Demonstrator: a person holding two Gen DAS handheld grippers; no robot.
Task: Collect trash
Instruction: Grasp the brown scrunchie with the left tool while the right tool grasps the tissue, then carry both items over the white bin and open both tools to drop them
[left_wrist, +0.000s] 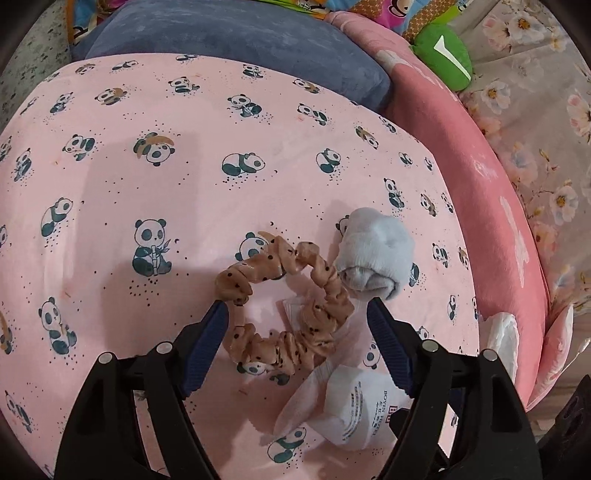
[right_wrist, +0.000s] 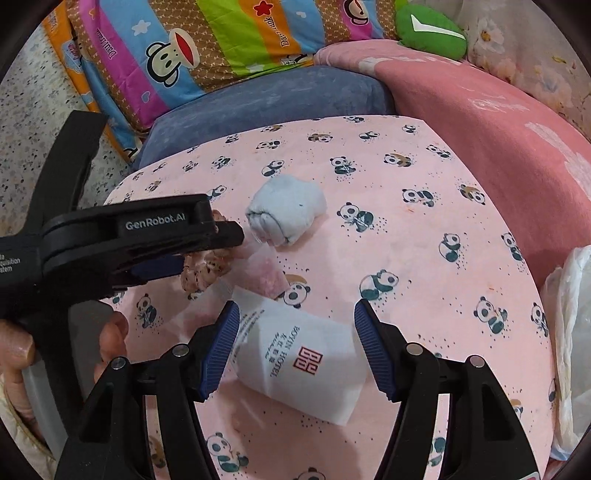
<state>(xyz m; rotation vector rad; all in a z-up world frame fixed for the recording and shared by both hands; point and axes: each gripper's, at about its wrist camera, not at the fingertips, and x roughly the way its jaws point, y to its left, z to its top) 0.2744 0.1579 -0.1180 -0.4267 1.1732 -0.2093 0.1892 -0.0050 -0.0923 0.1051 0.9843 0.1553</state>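
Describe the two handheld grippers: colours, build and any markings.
Both the left gripper and the right gripper have black plastic bodies, slotted arms with silver pivot pins, and ribbed dark blue pads. From the right wrist view, the left one carries white "GenRobot.AI" lettering on its side. No cables or sleeves show.

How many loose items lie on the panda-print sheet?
3: a brown dotted scrunchie on the left, a rolled light-blue sock farther back, a white hotel packet nearest. Others may be hidden.

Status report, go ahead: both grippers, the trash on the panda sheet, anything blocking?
Left gripper open over the brown scrunchie. Right gripper open, straddling the white hotel packet, not gripping. Rolled blue sock beyond, clear of both.
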